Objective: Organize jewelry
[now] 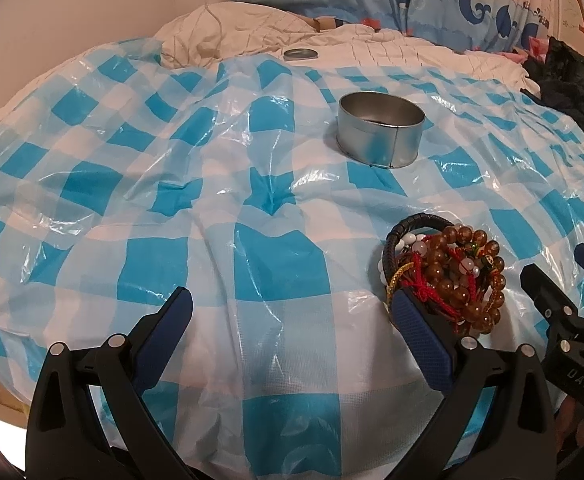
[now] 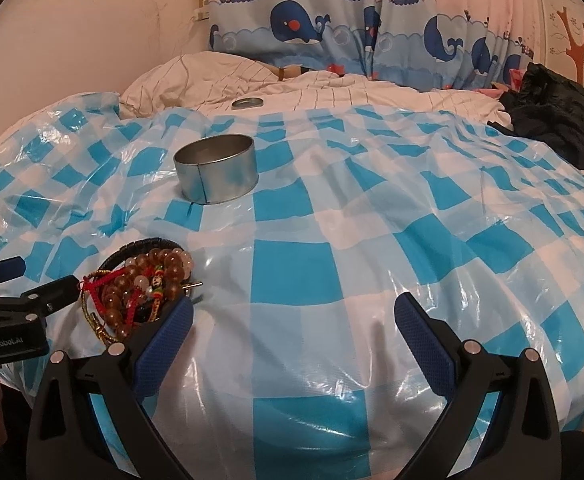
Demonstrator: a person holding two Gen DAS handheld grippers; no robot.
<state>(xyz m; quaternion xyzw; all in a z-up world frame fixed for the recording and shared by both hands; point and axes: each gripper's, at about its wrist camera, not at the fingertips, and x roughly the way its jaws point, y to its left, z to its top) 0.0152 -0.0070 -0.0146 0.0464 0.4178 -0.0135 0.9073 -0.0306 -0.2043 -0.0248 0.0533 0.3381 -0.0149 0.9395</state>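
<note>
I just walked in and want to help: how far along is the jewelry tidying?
Done: the tin stands open on the checked sheet, its lid set aside farther back. In hand: nothing; the left gripper and right gripper are open. Left: the whole bracelet pile lies outside the tin.

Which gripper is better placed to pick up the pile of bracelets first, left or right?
Roughly equal, perhaps left. The bracelets lie between the grippers, touching the left gripper's right finger and the right gripper's left finger; both are open, and the tin is ahead.
</note>
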